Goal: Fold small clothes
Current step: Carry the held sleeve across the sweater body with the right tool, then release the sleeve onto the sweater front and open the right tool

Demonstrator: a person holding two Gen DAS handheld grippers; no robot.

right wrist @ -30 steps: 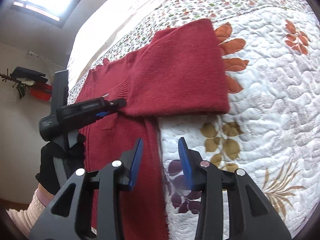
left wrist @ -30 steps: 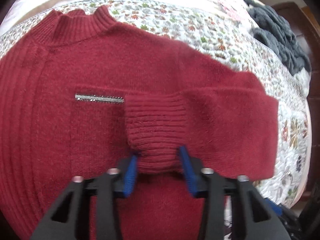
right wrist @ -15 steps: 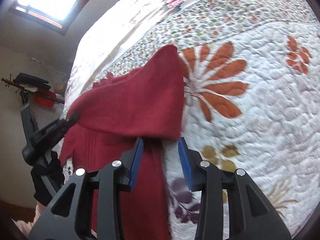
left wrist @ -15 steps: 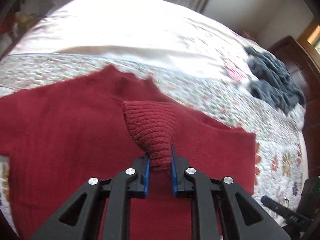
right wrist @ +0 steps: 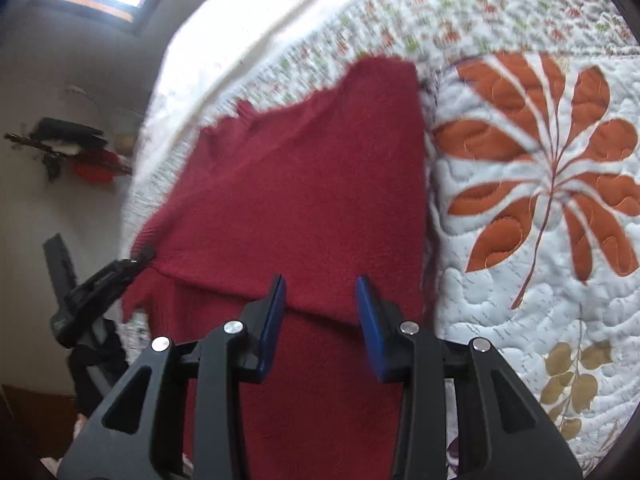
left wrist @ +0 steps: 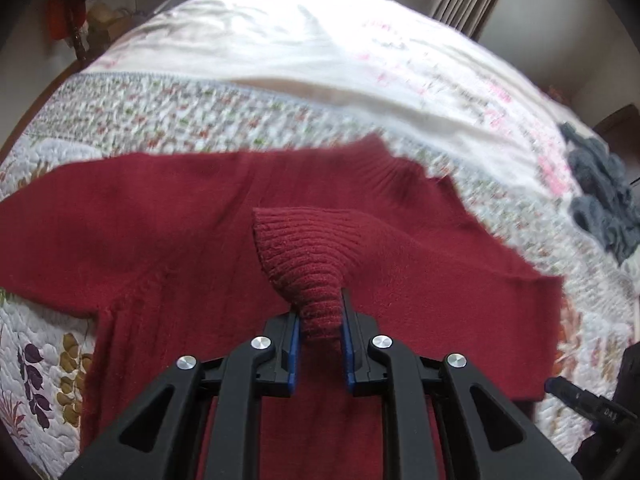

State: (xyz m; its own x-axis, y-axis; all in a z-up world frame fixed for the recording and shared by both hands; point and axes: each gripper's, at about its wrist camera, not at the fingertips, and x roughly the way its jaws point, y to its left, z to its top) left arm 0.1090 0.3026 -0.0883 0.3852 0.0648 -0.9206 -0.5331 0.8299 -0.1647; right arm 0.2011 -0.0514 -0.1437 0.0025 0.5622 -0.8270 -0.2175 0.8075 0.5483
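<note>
Sweater (left wrist: pixel 168 236): deep red knit, fuzzy nap; spread flat on the quilt (left wrist: pixel 48 364), body running toward the camera in the left wrist view.
Collar (left wrist: pixel 384 168): ribbed stand-up neck, lies at the far edge of the garment, blurred.
Left-side sleeve: stretches out flat across the quilt to the frame's left edge; seam ridge visible where it meets the body.
Cuff (left wrist: pixel 308 256): ribbed, same red; lifted off the body and pulled into a cone that narrows toward the jaws.
Right-side sleeve (left wrist: pixel 500 292): folded back over the chest; its fold makes a squared edge at the right side of the garment.
Left gripper (left wrist: pixel 320 348): clenched on the narrow end of the cuff, blue pads pressing the rib from both sides.
Right gripper (right wrist: pixel 320 312): jaws spread apart, nothing between them; held just above the near edge of the folded sleeve layer. Contact with the fabric cannot be told.
Folded layer (right wrist: pixel 320 184): in the right wrist view, a broad red panel lying over the sweater body, its right edge straight along the quilt.
Quilt: white, stitched, printed with an orange leaf spray (right wrist: pixel 552 168), olive and purple sprigs, and a small-flower border band.
Grey garment (left wrist: pixel 600 196): crumpled heap at the far right of the bed, well apart from the sweater.
Focus: far parts of both views smeared.
</note>
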